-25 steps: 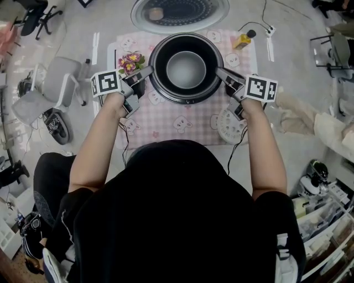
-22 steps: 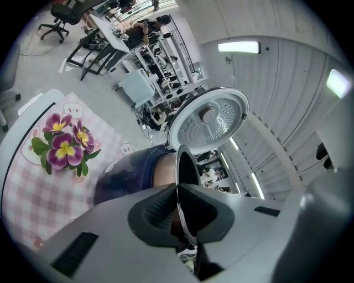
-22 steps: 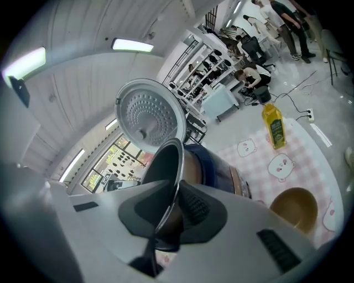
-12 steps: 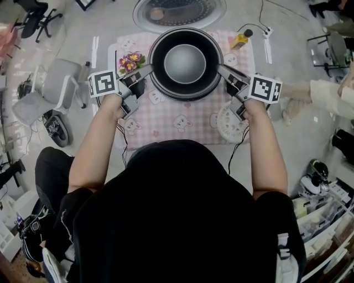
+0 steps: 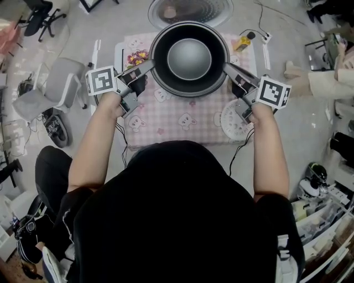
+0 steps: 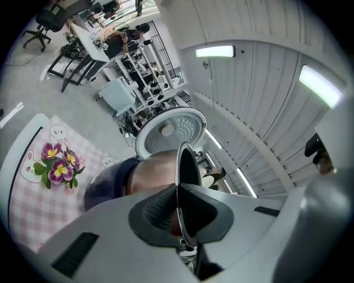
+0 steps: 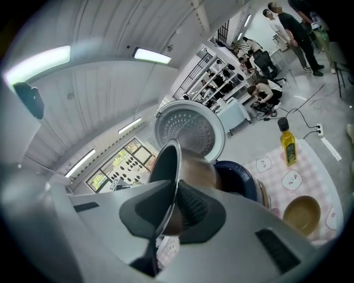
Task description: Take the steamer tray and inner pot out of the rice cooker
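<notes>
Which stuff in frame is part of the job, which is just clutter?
Job: inner pot, rim held by left gripper and right gripper, whose jaws have just been closing on it; rice cooker; steamer tray, already out.
Clutter: flowers; oil bottle; checked cloth.

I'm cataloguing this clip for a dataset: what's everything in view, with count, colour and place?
inner pot: one, dark inside, coppery outside, held above the cooker
cooker: one, dark blue, on the cloth
lid: one, white, open behind the cooker
steamer tray: one, white, on the cloth, right
flowers: one bunch, purple and yellow, on the cloth, left
bottle: one, yellow, far right corner
cloth: one, pink checked
chair: one, grey, on the floor, left
left gripper: grey, shut on the pot's left rim
right gripper: grey, jaws just closing tighter on the right rim
</notes>
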